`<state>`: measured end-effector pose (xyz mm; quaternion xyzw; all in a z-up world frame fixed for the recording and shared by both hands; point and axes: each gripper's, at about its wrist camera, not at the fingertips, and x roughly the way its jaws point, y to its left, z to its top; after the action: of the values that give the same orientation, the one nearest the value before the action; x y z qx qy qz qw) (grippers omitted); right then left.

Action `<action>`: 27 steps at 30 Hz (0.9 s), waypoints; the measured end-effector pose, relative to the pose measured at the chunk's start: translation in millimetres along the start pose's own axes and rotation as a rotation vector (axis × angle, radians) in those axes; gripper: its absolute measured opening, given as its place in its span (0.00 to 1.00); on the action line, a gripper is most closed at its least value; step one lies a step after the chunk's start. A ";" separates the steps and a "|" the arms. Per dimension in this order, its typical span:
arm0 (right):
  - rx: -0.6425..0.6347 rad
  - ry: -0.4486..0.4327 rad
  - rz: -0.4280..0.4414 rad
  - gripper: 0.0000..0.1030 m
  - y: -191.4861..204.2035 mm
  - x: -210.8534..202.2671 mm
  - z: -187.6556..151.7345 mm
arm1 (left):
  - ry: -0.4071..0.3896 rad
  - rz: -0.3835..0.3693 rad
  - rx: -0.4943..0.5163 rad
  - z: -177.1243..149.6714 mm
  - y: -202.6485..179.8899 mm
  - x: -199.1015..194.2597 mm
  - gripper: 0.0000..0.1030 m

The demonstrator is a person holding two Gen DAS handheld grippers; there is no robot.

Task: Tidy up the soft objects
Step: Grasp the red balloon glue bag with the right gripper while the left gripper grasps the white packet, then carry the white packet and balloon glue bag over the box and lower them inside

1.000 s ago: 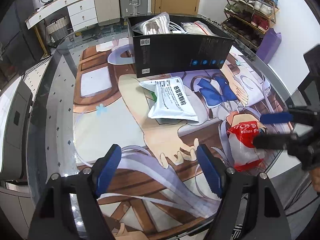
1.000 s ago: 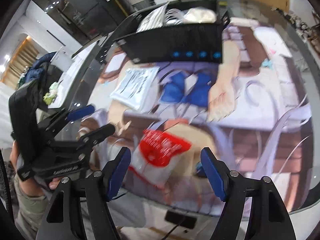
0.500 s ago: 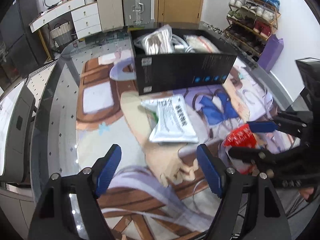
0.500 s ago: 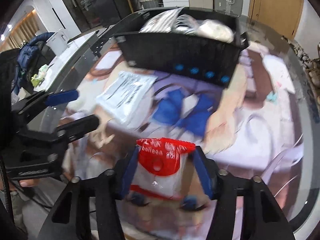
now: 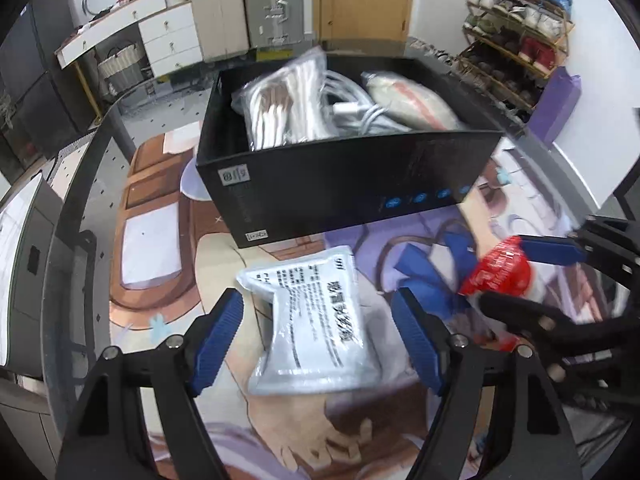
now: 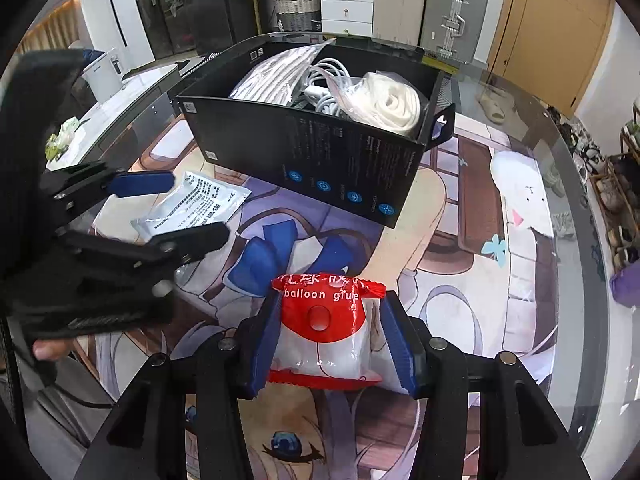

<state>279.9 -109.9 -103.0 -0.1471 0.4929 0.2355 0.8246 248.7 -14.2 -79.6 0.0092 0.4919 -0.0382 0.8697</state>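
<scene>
Table (image 6: 568,240): round glass top over a printed cartoon mat, glossy and flat; it looms closer in both views than a second ago.
Black box (image 5: 348,184): stiff cardboard, open at the top, standing on the mat; it now fills far more of the left view than before.
Box contents: a clear bag of white cords (image 5: 280,108), a loose white cable (image 6: 324,92) and a bagged white bundle (image 6: 394,106), all soft and crinkly.
White pouch (image 5: 316,320): flat, shiny plastic with black print, lying on the mat in front of the box; a second ago it lay well ahead of the left gripper (image 5: 320,336), now it sits between its wide-spread blue fingers, untouched.
Balloon glue packet (image 6: 326,332): small puffy plastic bag, red top, clear body; earlier it lay on the mat with the right gripper (image 6: 328,340) spread around it, now the blue pads are closed on its sides and it is lifted off the mat, short of the box.
</scene>
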 end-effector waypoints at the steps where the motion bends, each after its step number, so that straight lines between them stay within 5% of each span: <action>1: -0.002 -0.001 0.003 0.49 1.9 -0.4 -1.1 | 0.009 0.003 -0.004 -0.5 0.5 4.3 0.68; 11: 0.014 -0.002 0.042 0.49 1.6 -1.7 -5.0 | -0.010 0.003 0.049 -10.0 -5.8 -5.4 0.31; 27: -0.023 -0.022 0.050 0.48 12.5 -8.8 -4.7 | -0.041 -0.052 0.110 -17.6 -19.0 -34.5 0.24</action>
<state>266.1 -103.7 -97.6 -0.1417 0.4844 0.2633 0.8221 214.5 -30.2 -58.8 0.0432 0.4711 -0.0878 0.8766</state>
